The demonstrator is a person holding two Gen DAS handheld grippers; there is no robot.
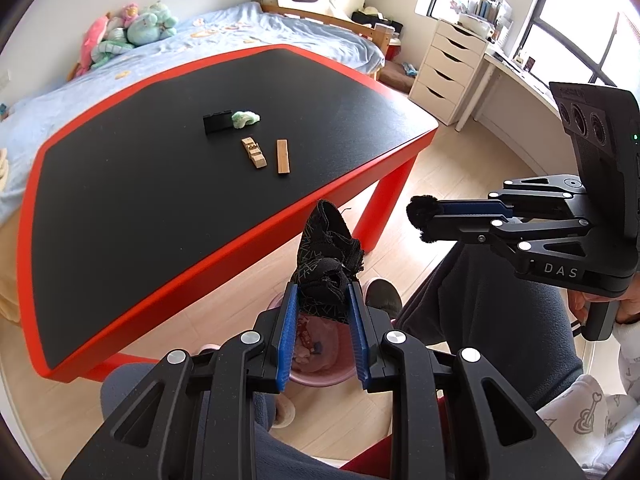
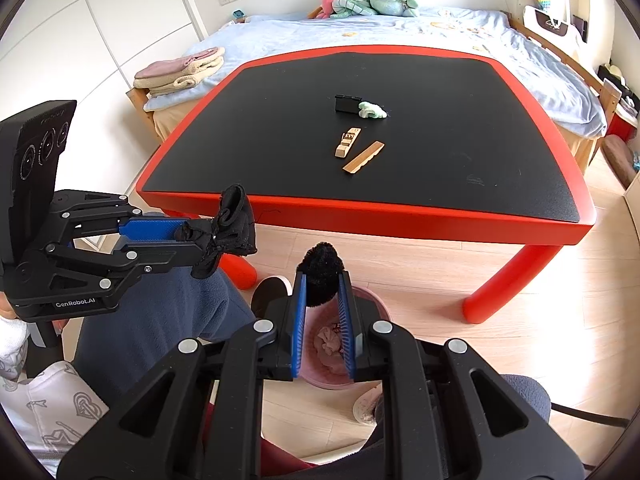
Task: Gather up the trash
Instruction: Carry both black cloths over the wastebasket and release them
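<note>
My left gripper [image 1: 323, 292] is shut on a crumpled black patterned cloth [image 1: 326, 248], held above the pink trash bin [image 1: 320, 380] on the floor; this gripper also shows in the right wrist view [image 2: 200, 236]. My right gripper [image 2: 322, 284] is shut on a black fuzzy pompom [image 2: 322, 270], also over the pink bin [image 2: 372, 300]; it appears in the left wrist view [image 1: 424, 220]. On the black table top [image 1: 160, 160] lie a green crumpled wad [image 1: 245, 118], a black block [image 1: 217, 121], a wooden toy car [image 1: 253, 153] and a wooden strip [image 1: 283, 156].
The red-edged table [image 2: 360, 208] stands in front of me, with a bed [image 2: 400, 28] behind it. The bin holds paper and wrappers. A white drawer unit [image 1: 444, 72] stands at the right. My legs and feet are beside the bin.
</note>
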